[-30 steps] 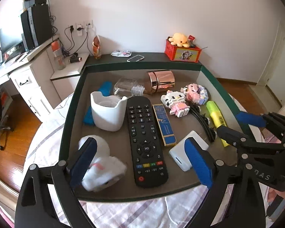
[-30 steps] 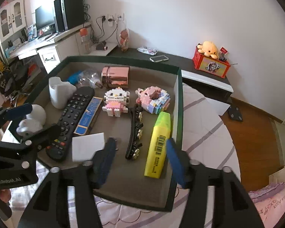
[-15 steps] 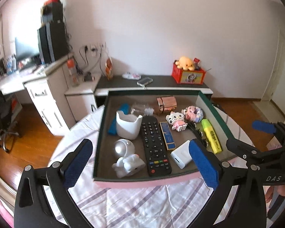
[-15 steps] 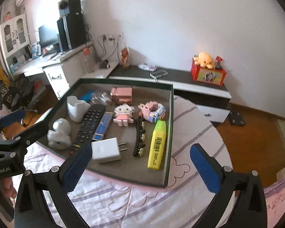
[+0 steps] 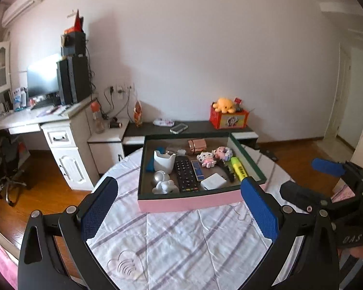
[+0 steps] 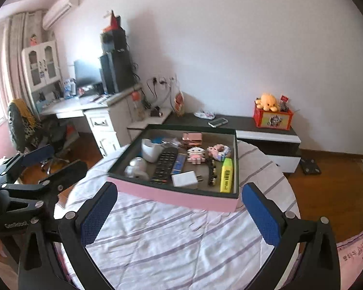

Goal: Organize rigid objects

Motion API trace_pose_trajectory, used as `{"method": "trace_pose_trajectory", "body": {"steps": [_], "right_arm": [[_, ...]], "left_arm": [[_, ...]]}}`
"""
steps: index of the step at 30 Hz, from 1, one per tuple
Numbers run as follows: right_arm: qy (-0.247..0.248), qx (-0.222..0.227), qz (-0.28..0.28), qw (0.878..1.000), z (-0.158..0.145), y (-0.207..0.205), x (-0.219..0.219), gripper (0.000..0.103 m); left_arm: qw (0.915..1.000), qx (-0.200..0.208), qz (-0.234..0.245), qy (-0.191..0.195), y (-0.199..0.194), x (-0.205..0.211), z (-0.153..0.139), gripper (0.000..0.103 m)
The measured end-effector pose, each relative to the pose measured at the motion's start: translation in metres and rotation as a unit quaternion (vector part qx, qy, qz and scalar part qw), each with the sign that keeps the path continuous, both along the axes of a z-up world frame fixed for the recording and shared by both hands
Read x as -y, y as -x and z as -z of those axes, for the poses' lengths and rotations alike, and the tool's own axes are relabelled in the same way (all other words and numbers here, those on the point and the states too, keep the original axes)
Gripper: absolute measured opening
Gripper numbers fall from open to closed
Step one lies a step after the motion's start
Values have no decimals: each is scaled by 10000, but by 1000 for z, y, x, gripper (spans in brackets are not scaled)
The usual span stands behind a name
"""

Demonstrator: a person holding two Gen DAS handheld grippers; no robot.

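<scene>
Two grippers hang spread wide above a round table (image 5: 181,241) draped in a striped white cloth, each gripping nothing. The left gripper (image 5: 179,207) has its blue pads far apart, nothing between them; the right gripper (image 6: 179,207), whose jaws have just been opening, stands equally wide and empty, clear of the cloth. Beyond both sits the pink-sided tray (image 6: 179,197) on the table, holding the sorted items: a black remote control (image 6: 163,160), a white cup (image 6: 150,149), a yellow highlighter (image 6: 226,175), a white charger plug (image 6: 185,180) and a pink block figure (image 6: 196,155).
</scene>
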State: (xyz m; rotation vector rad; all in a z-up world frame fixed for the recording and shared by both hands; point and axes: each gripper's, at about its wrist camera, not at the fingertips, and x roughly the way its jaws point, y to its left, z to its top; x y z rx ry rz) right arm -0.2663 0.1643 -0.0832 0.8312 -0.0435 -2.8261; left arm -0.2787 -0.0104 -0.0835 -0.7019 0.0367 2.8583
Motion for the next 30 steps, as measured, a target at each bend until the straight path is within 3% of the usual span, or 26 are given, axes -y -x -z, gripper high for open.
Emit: {"method": "trace_pose_trajectory", "body": {"steps": [7, 14, 23, 30], "right_arm": [[-51, -599, 70, 9982, -26, -64, 10, 103], [-255, -1158, 213, 9927, -47, -116, 18, 103], [-324, -1628, 88, 9861, -58, -164, 25, 103], [-234, -1845, 62, 9825, -66, -177, 26, 103]], "left_arm": [[9988, -495, -13, -69, -62, 9, -21, 103], [9937, -1104, -150, 121, -114, 9, -41, 103], [9849, -1655, -479, 186, -174, 13, -50, 103], [9781, -1967, -650, 221, -189, 12, -59, 103]]}}
